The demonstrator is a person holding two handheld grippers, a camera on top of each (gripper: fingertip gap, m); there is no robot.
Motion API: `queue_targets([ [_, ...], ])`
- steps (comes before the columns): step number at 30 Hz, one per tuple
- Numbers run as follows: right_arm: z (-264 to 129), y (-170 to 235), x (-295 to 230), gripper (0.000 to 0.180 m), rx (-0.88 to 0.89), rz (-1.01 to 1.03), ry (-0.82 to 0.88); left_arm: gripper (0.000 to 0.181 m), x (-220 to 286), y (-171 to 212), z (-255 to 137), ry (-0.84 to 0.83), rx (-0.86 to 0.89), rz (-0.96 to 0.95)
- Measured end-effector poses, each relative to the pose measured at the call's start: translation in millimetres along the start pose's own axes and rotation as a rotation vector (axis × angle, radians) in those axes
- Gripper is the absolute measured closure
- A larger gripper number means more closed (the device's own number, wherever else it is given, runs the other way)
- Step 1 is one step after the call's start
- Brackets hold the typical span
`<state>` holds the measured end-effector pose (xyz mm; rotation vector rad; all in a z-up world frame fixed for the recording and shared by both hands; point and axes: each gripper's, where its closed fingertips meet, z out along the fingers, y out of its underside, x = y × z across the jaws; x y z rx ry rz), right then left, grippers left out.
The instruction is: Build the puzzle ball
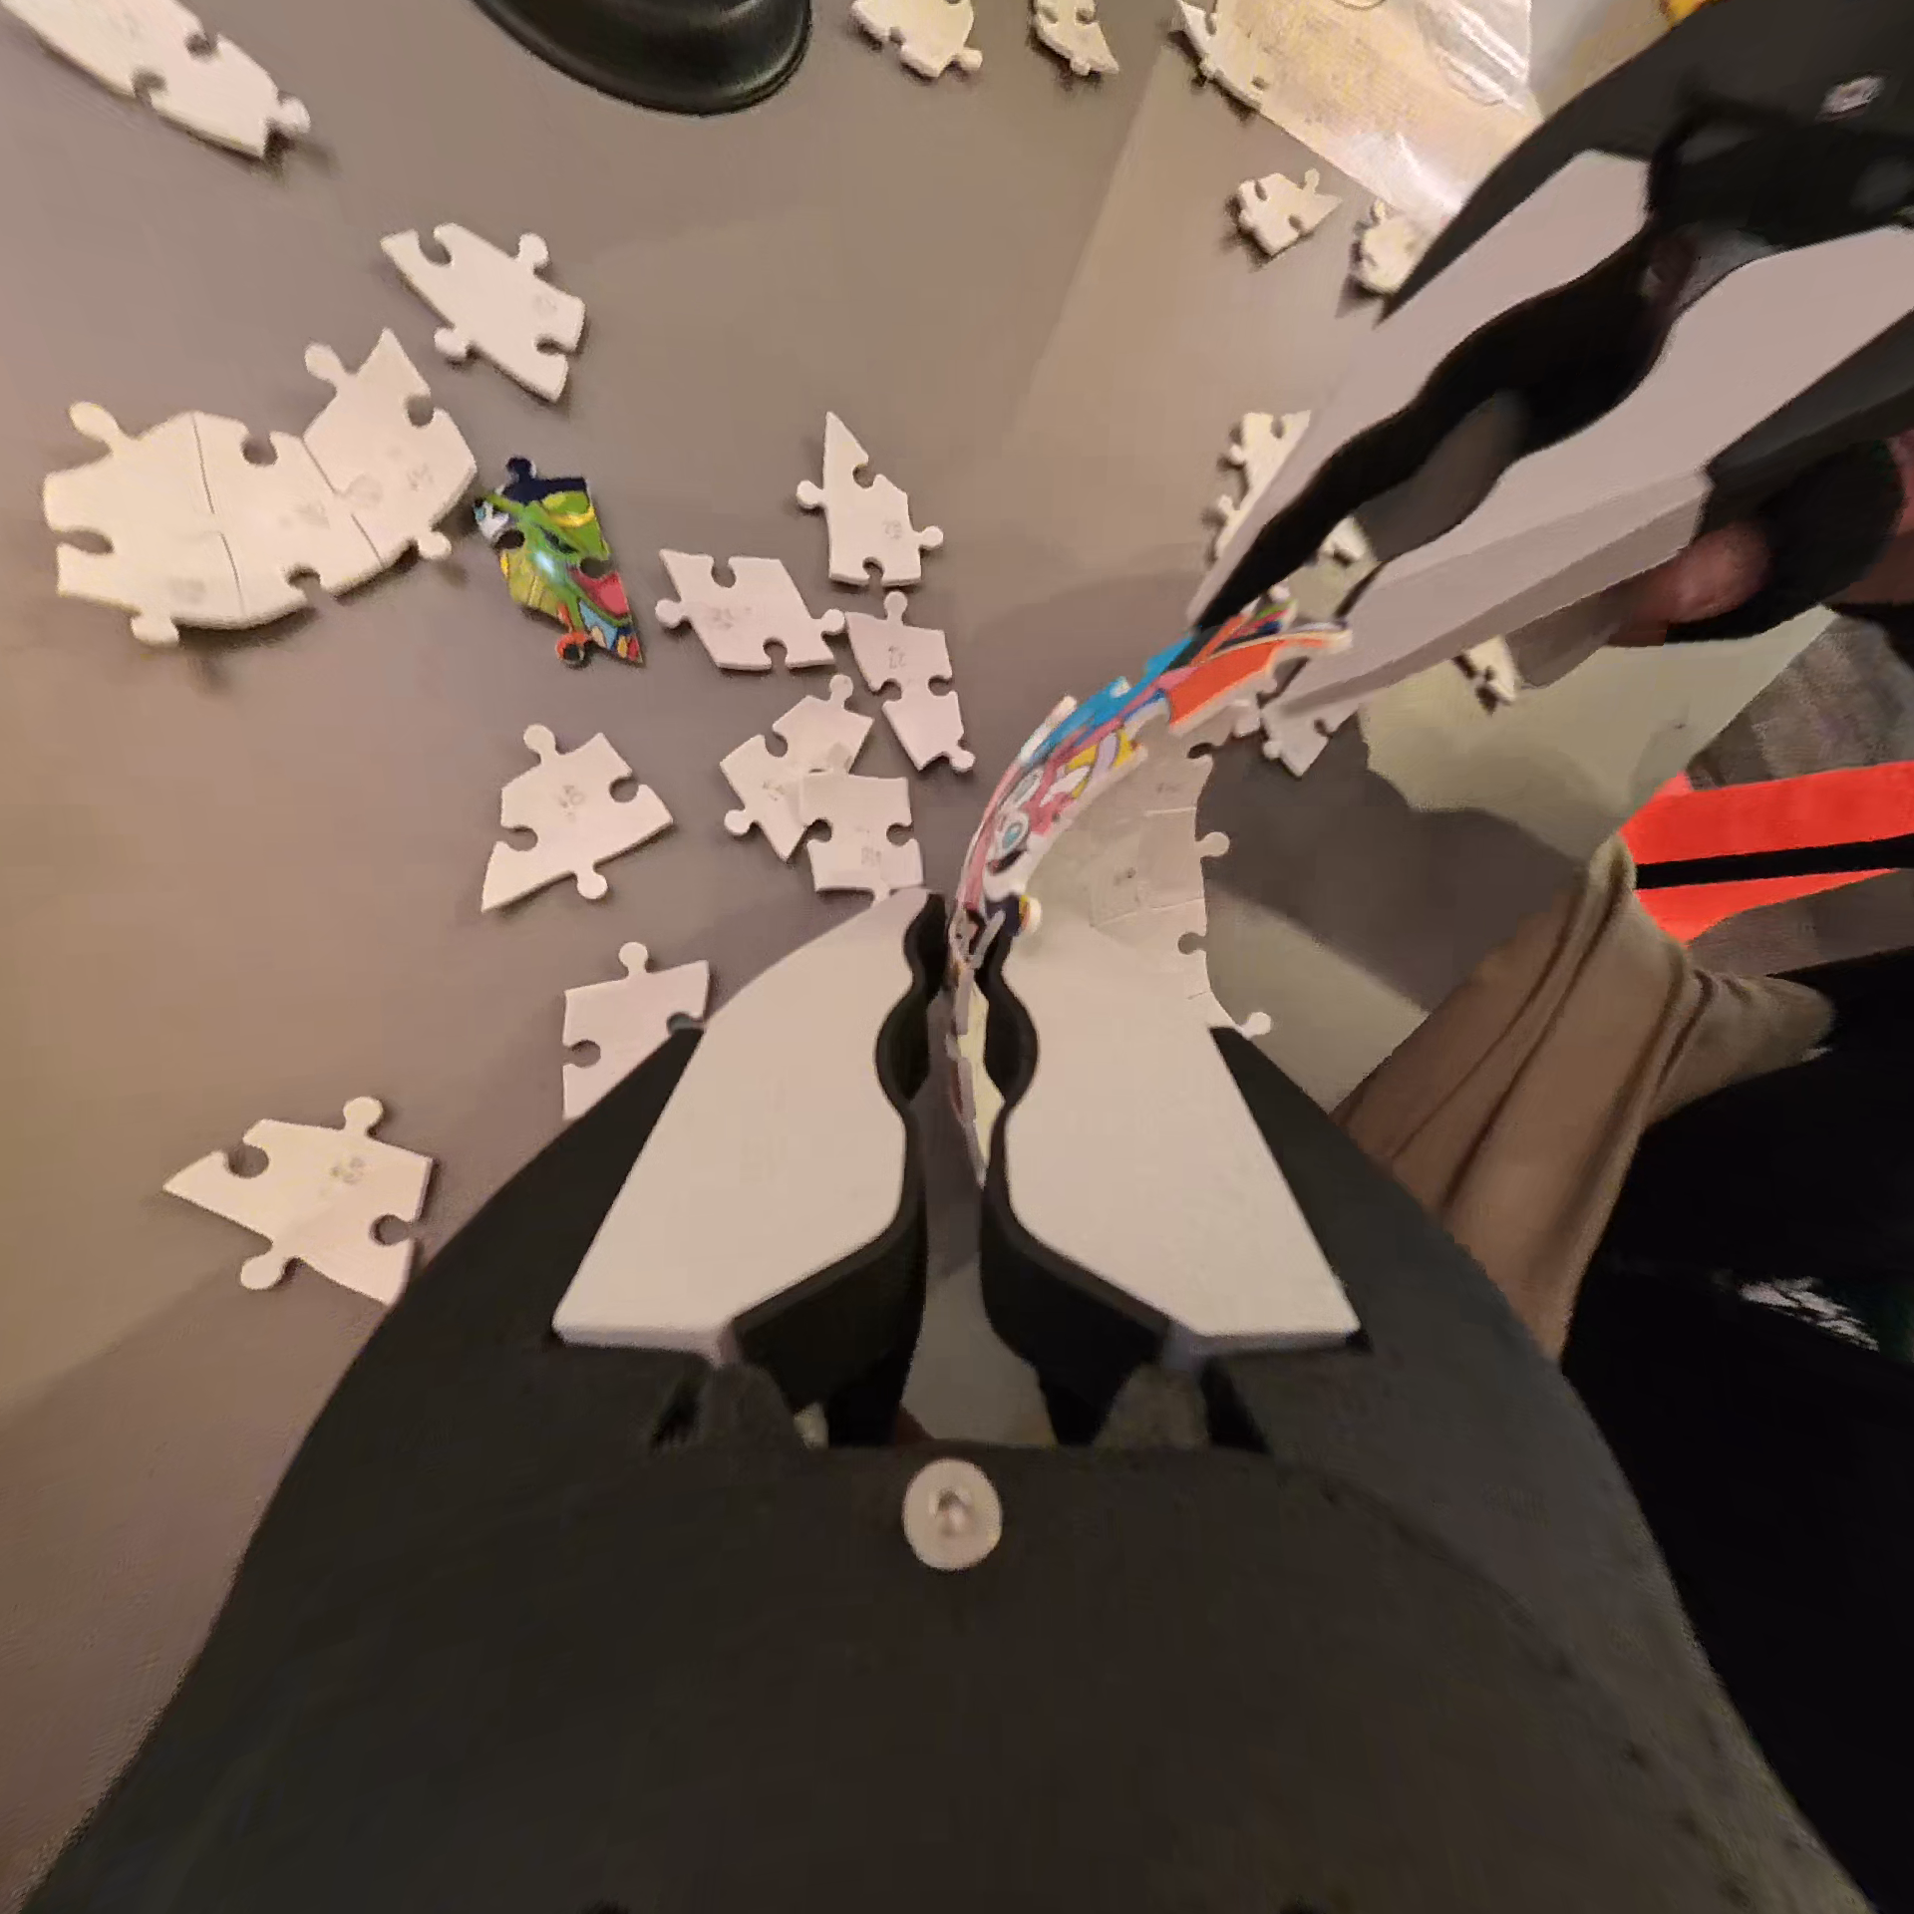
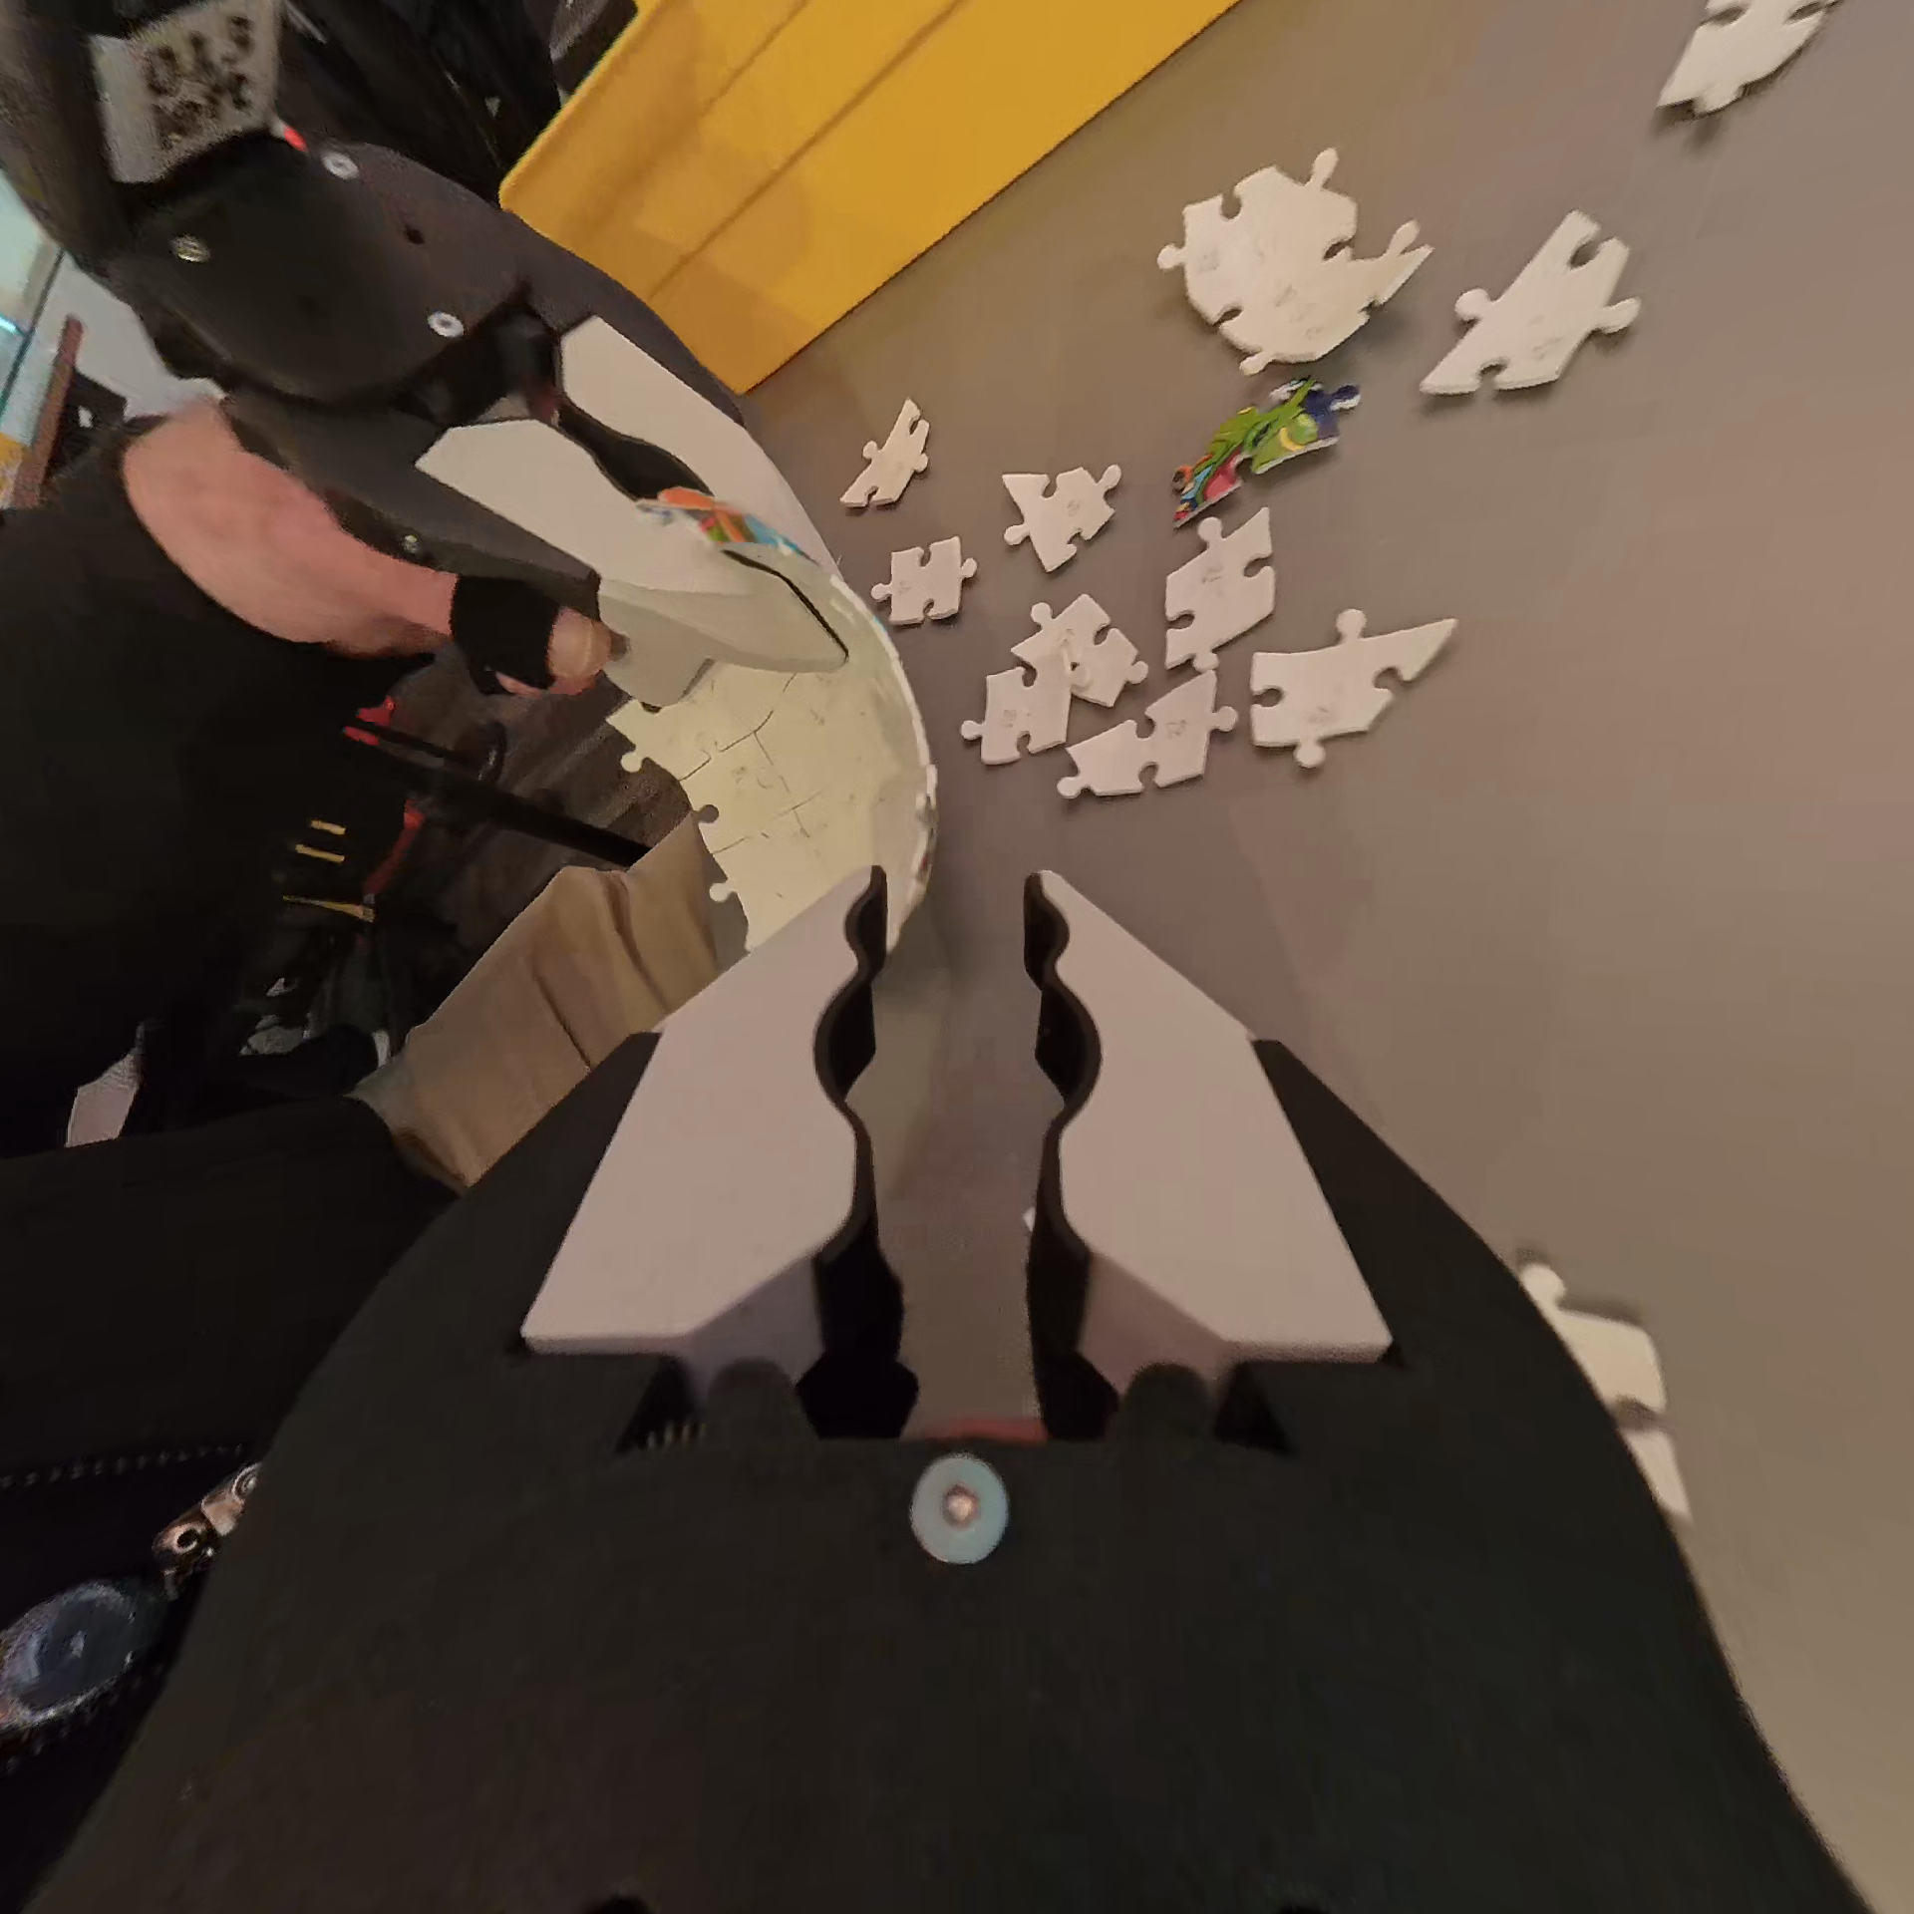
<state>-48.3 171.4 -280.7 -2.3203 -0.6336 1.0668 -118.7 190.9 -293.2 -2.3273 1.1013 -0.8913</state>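
Puzzle ball's colourful curved half-shell (image 1: 1046,818) sits pinched in the left gripper (image 1: 963,953); right gripper (image 2: 953,901), parted and empty, should fetch loose pieces gently.

Left gripper (image 1: 963,937) jaws clamped on curved puzzle shell (image 1: 1046,818).

Grey table (image 1: 829,259); loose puzzle pieces (image 1: 575,818) white face-up, except one piece (image 1: 559,564) in green, blue, red cartoon print. Curved puzzle shell (image 1: 1046,818): multicolour cartoon outside, white inside. Light-grey claw fingers (image 1: 766,1119) with black inner pads; yellow bin (image 2: 829,155).
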Motion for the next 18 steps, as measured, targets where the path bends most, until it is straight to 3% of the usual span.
queue_targets([
  [1, -7, -1, 2, 0.155, 0.013, 0.001, 0.01, 0.176, -2, 2, 0, 0.015, -0.008, -0.026],
  [12, -122, 13, 50, 0.154, 0.169, 0.03, 0.22, 0.176, -5, 25, 11, 0.136, -0.156, -0.113],
  [18, -182, 47, 79, 0.152, 0.142, -0.004, 0.388, 0.176, 1, 27, 19, 0.166, -0.201, -0.099],
])
